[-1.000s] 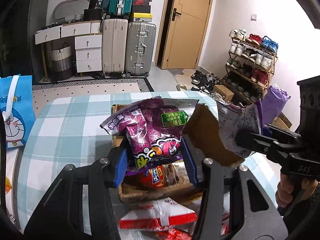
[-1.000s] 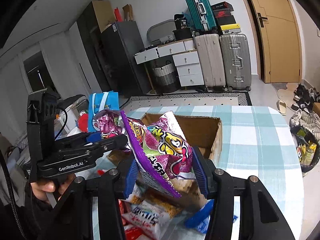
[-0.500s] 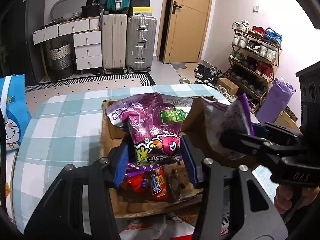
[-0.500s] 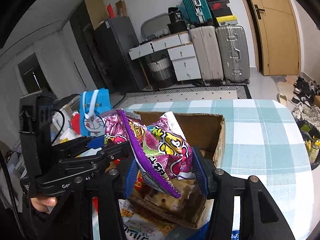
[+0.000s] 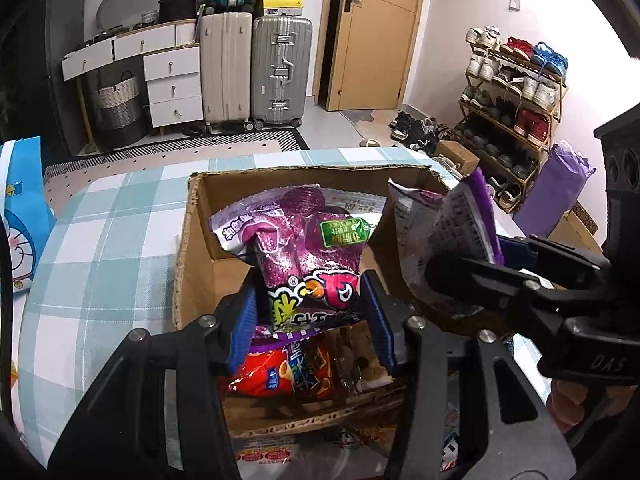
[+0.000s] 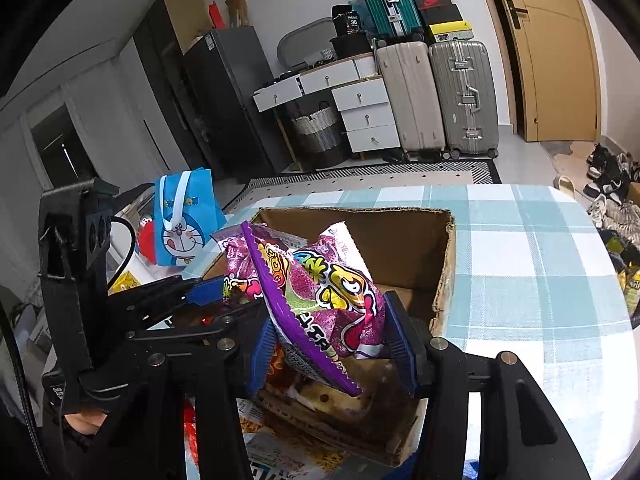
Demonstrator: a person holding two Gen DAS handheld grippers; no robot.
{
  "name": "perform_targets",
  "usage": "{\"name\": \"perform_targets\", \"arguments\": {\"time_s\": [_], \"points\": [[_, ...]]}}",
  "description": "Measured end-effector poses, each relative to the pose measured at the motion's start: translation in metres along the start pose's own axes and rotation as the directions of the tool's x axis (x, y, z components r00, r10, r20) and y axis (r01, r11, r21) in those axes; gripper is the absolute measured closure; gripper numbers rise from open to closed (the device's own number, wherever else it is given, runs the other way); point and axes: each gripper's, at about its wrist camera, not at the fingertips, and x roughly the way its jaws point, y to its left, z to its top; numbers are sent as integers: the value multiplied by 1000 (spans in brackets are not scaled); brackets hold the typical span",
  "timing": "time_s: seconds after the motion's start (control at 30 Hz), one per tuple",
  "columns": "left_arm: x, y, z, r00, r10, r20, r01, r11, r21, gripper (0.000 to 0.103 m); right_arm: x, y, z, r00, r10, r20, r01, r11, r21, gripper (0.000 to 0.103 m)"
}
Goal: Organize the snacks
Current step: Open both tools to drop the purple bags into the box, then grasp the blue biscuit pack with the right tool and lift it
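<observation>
Grippers, both of them, are closed on snack bags above the cardboard box. The left gripper has its blue pads narrow, pressing from both sides on the lower part of a purple candy bag; this bag stands upright between the fingers and has a green label near its top, at about 1 o'clock from the bag's middle. The right gripper is also narrow, and its pads clamp a second purple bag with yellow and pink cartoon letters; the bag is tilted, with one serrated purple edge running down toward 5 o'clock.

In the left wrist view the right gripper comes in from 3 o'clock, with some fingers of the person's hand under its black handle. In the right wrist view the left gripper comes in from 9 o'clock. Both tools point downward into the box, close beside each other; whether the two bags touch, I cannot tell.

The box stands open on a table with a checked cloth. Inside it lie other snacks, among them a red packet at 6 o'clock from the left bag. A blue cartoon bag stands at 10 o'clock from the box in the right wrist view.
</observation>
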Motion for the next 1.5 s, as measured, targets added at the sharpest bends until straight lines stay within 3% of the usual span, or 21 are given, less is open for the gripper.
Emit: {"name": "perform_targets", "arguments": {"time_s": [0.17,0.3,0.4,0.47,0.5,0.57,0.6,0.9,1.03,1.17,1.43,1.5], "points": [[-10,2,-1,1000,3,10,-3,1000,-20,52,-4,0,0,999,36,16,-35,999,-4,51],[-25,7,-1,1000,9,20,-8,999,-43,38,-10,1,-1,999,36,17,-36,999,1,50],[-42,11,-6,999,19,41,-17,999,-47,21,-25,6,-1,998,39,53,-38,999,-14,46],[-56,14,-11,998,36,56,-34,999,-41,20,-35,10,-1,997,11,76,-8,999,-31,30],[-61,15,-14,997,40,58,-38,998,-41,18,-40,11,-1,997,0,83,3,999,-36,27],[-75,19,-23,996,49,71,-45,998,-48,9,-50,13,-4,996,1,84,2,999,-46,7],[-81,22,-28,996,49,80,-45,998,-55,0,-56,13,-6,996,4,87,0,999,-47,3],[-119,35,-80,994,74,76,-69,996,-58,1,-86,5,-36,996,-45,81,48,998,-37,0],[-124,37,-100,992,106,64,-103,994,-49,1,-89,-2,-51,997,-58,57,59,998,-10,0],[-120,40,-119,995,94,32,-92,994,-57,1,-89,-12,-68,999,-44,30,44,999,5,0],[-107,36,-125,996,86,-5,-86,994,-62,1,-86,-27,-89,995,-100,8,100,995,7,0],[-104,36,-127,996,83,-16,-84,994,-66,1,-80,-28,-90,992,-120,-38,120,993,-7,0]]}}
